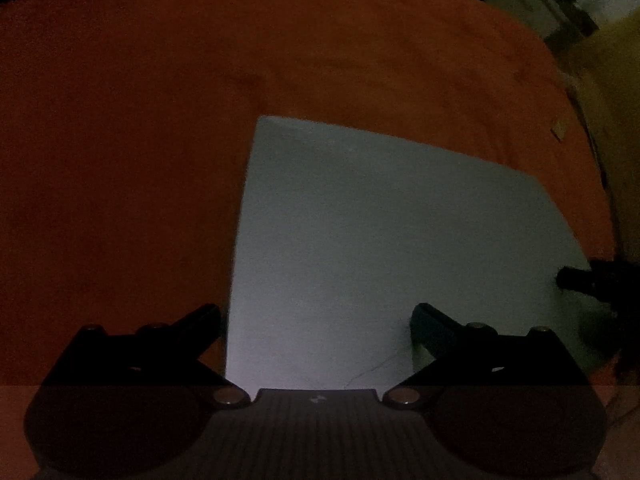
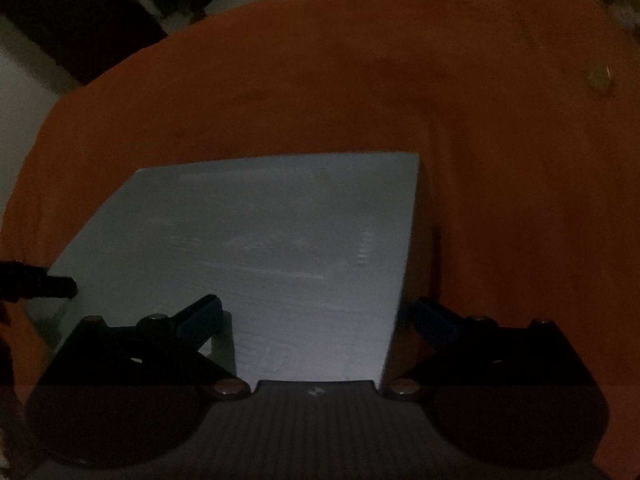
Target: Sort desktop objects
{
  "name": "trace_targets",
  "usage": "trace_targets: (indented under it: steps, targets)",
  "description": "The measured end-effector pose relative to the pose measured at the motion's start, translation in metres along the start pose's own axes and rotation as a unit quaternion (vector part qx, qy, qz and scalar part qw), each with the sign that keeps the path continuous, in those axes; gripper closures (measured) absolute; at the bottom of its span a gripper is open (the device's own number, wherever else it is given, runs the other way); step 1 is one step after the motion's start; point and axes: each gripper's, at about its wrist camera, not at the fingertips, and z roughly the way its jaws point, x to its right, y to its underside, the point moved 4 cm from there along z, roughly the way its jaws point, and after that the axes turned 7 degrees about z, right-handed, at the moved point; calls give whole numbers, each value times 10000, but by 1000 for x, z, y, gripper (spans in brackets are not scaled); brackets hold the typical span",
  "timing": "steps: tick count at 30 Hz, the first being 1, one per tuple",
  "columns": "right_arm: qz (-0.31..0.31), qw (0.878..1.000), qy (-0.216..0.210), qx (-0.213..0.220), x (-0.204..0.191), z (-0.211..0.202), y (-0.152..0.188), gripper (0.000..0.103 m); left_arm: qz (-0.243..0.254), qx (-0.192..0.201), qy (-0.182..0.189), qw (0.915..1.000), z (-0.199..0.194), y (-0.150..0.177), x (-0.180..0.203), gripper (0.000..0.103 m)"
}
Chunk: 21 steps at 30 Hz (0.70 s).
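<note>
Ribbed grey gripper housing fills the bottom edge of both wrist views, with two dark fingers reaching up from it.

Left gripper [image 1: 316, 316]: jaws spread wide, nothing between them. Its left finger [image 1: 200, 320] sits over the orange cloth, its right finger [image 1: 434, 326] over the sheet, so the fingers straddle the sheet's left edge.

Right gripper [image 2: 316, 312]: jaws likewise spread wide, holding nothing. Its left finger [image 2: 202, 314] is over the sheet, its right finger [image 2: 434, 314] over orange cloth, straddling the sheet's right edge.

White sheet [image 1: 380, 248], flat and pale, possibly paper or thin board; the dim light leaves the material unclear. It lies flat on the surface in the lower centre of each frame. In the left view it runs from the bottom centre up and out to the right, its near-left corner under the housing. In the right view [image 2: 260, 248] it runs up and out to the left. Long axis cannot be told through the lens distortion.

Orange cloth [image 1: 140, 140] covers the surface and rings the sheet on all visible sides.

Opposite gripper tip: a dark finger enters at the right edge of the left view [image 1: 576, 278], and at the left edge of the right view [image 2: 52, 286], each over the sheet's margin.

Small pale scrap [image 1: 559, 130], upper right, on the cloth, well apart from the sheet.
</note>
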Motion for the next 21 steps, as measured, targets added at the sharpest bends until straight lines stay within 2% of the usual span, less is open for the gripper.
trace_targets:
  steps: [5,9,14,16,21]
  targets:
    - [262,9994,-154,-175,4,-8,13,0,2,243,23,9997,-6,14,6,0]
    - [283,9988,-393,-31,11,-23,22,0,172,550,-234,9981,-15,15,18,0]
    - [135,9981,-557,225,8,-45,45,0,422,692,-452,9957,-35,24,30,0]
    - [38,9978,-597,287,7,-56,55,0,518,674,-495,9951,-34,31,34,0]
    - [-120,9973,-716,93,9,-75,83,0,761,397,-594,9945,-44,60,40,1]
